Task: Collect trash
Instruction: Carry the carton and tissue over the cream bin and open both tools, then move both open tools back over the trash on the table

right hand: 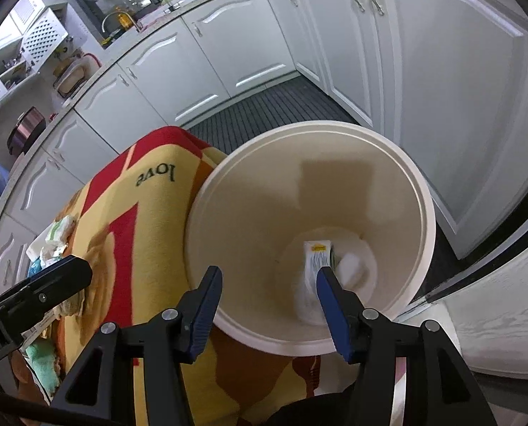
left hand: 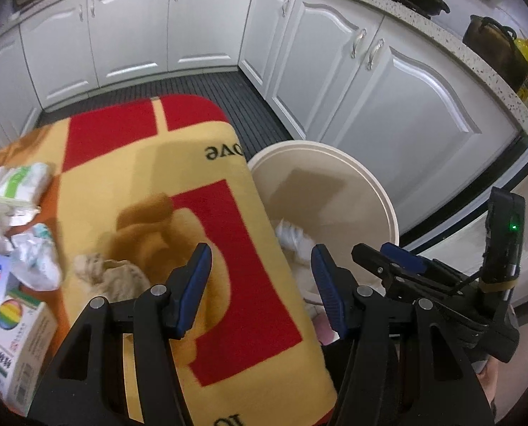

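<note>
The right gripper (right hand: 269, 310) is held over the near rim of the cream waste bin (right hand: 428, 248), its jaws parted and empty. A white wrapper with a yellow label (right hand: 315, 266) lies loose at the bottom of the bin, touched by neither finger. The left gripper (left hand: 262, 284) is likewise parted about halfway with nothing between its pads, poised above the right edge of the red-and-yellow blanket (left hand: 150, 177).

Remaining trash is noted at the left of the blanket: a crumpled beige tissue (left hand: 111, 273), a crumpled white wrapper (left hand: 36, 255), a tissue pack (left hand: 24, 181) and a medicine box (left hand: 15, 340). The crumpled pieces are judged light, soft and compressible; a pinch across the bulk should suffice. Both grippers are angled steeply downward.
</note>
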`<state>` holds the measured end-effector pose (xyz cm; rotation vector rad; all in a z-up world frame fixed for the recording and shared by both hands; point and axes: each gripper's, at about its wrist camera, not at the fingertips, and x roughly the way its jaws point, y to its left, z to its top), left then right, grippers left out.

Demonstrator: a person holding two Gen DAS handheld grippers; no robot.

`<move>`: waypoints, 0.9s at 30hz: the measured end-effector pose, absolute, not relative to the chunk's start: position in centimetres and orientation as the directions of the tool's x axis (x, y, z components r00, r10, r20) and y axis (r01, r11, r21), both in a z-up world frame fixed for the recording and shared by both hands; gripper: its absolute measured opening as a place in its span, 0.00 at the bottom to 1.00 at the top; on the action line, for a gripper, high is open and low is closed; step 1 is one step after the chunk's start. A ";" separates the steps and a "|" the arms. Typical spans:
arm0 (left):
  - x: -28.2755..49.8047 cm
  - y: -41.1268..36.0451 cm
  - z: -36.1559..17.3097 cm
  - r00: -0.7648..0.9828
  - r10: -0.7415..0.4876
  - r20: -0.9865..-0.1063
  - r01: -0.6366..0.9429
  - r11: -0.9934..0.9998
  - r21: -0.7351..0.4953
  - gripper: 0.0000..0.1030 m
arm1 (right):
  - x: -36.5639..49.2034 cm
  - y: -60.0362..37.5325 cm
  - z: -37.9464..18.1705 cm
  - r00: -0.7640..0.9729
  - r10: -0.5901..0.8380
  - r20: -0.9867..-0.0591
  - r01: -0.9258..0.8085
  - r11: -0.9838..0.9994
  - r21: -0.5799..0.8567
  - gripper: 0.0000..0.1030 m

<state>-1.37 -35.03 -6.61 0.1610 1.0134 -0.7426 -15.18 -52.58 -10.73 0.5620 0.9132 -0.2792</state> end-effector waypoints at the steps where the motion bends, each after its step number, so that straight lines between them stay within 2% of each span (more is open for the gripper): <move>1: -1.5 -34.9 -6.5 0.321 -0.486 -0.813 0.629 0.751 -0.201 0.55 | -15.2 -52.3 -10.4 0.592 0.003 -0.806 0.452 0.827 0.334 0.52; 5: -1.9 -33.9 -5.5 0.369 -0.475 -0.799 0.623 0.764 -0.166 0.55 | -15.3 -51.1 -9.4 0.603 -0.014 -0.798 0.436 0.843 0.315 0.53; 9: -2.4 -32.6 -4.8 0.404 -0.469 -0.785 0.613 0.776 -0.148 0.55 | -15.3 -50.0 -8.5 0.620 -0.019 -0.785 0.418 0.855 0.309 0.62; 17: -2.5 -29.8 -3.5 0.457 -0.456 -0.764 0.577 0.805 -0.136 0.55 | -14.6 -47.3 -6.8 0.637 -0.006 -0.771 0.363 0.884 0.293 0.63; 21: -2.3 -28.3 -3.1 0.459 -0.460 -0.760 0.560 0.814 -0.155 0.55 | -14.1 -46.0 -6.0 0.647 0.005 -0.763 0.332 0.898 0.288 0.68; 27: -2.2 -25.6 -2.3 0.465 -0.464 -0.754 0.538 0.824 -0.176 0.55 | -13.1 -43.6 -4.8 0.656 0.033 -0.754 0.278 0.918 0.283 0.69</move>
